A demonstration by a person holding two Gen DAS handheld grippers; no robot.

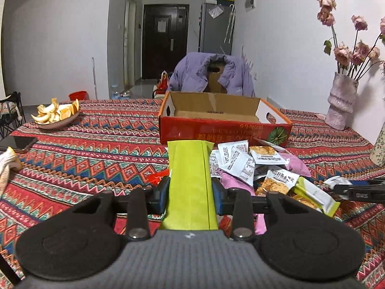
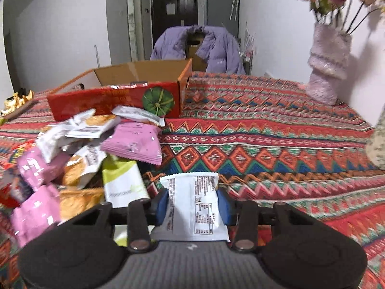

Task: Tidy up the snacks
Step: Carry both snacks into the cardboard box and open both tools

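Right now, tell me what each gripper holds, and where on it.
Left gripper: lime-green snack packet, clamped across its middle. Right gripper: white printed snack packet, clamped across its middle.

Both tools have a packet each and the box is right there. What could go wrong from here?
1. The left tool pinches the green packet low down; most of it sticks out in front and could catch the box's near wall.
2. The right tool holds the white packet by slick film, so it might slip.
3. The snack pile lies against the box; a low pass could scatter it.
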